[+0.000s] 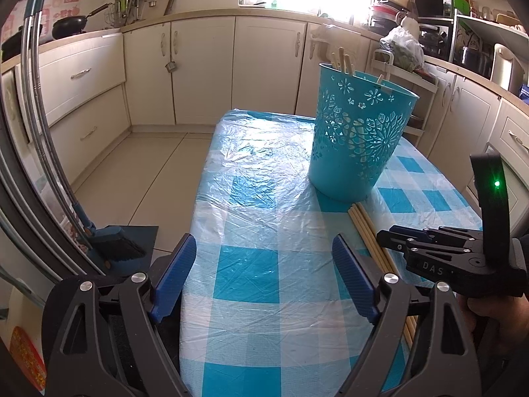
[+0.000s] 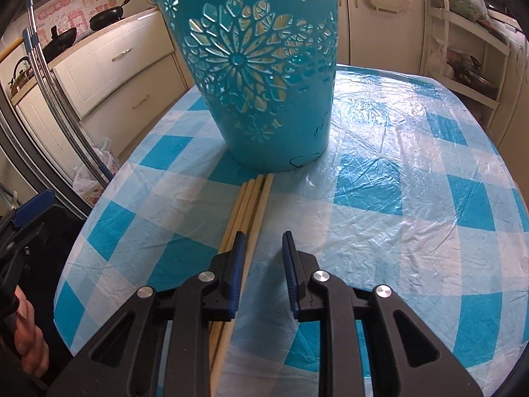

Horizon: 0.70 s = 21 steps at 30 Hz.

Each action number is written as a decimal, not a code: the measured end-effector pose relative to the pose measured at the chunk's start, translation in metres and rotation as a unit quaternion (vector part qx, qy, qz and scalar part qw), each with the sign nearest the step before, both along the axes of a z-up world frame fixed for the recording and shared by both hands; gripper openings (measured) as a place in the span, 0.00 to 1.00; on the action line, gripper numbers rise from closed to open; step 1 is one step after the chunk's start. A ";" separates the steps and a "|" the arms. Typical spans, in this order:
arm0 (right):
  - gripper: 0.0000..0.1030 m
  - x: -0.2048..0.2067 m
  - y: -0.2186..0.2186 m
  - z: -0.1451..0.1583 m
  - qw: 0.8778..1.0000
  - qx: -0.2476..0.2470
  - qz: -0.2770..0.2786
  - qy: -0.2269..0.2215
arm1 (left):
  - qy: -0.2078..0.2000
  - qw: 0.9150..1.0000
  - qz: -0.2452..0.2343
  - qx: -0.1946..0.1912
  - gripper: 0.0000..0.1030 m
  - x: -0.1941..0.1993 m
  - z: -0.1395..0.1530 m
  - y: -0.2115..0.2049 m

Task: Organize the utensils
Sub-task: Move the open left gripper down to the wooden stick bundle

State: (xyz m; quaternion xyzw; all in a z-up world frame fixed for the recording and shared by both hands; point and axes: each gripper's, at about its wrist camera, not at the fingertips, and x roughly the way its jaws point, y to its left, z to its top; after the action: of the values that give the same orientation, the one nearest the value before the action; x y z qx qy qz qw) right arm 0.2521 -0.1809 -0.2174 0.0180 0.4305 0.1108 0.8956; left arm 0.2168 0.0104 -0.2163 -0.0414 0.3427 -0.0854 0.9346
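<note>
Cream kitchen cabinets (image 1: 205, 66) ring a counter (image 1: 264, 264) under a blue-and-white checked plastic cover. At upper centre of the right wrist view stands a turquoise cut-out basket (image 2: 258, 76), upright, with a few wooden chopsticks (image 1: 342, 61) poking above its rim. More loose chopsticks (image 2: 251, 198) lie side by side on the counter, their far ends just at the basket's base. The right gripper (image 2: 263, 248) has its jaws narrowly apart, empty, its left pad over the loose sticks. The left gripper (image 1: 264, 258) hangs wide apart and empty.
</note>
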 end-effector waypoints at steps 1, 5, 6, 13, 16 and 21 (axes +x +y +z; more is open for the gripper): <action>0.22 0.001 0.001 0.000 1.000 -0.004 0.001 -0.001 | 0.000 1.000 0.000 0.000 0.78 0.000 0.000 0.000; 0.20 0.003 0.004 -0.001 1.000 -0.022 0.003 -0.004 | 0.000 1.000 0.000 0.000 0.79 0.000 0.000 0.000; 0.17 0.002 0.005 -0.001 1.000 -0.028 0.003 -0.006 | 0.000 1.000 0.000 0.000 0.79 0.000 0.000 0.000; 0.07 -0.009 -0.010 0.001 0.999 -0.039 -0.014 0.000 | 0.000 1.000 0.000 0.000 0.79 0.000 0.000 0.000; 0.07 -0.020 -0.020 0.002 0.999 -0.035 -0.022 0.008 | 0.007 1.000 -0.005 -0.006 0.79 0.001 -0.001 -0.002; 0.07 -0.023 -0.039 0.005 0.999 -0.014 -0.038 0.016 | 0.035 0.998 -0.034 -0.027 0.79 0.011 -0.003 -0.022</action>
State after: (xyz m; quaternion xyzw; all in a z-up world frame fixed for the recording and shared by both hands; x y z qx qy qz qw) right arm 0.2289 -0.2195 -0.2127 0.0240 0.4456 0.0704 0.8921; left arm 0.2278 -0.0116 -0.2188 -0.0575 0.3735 -0.1252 0.9173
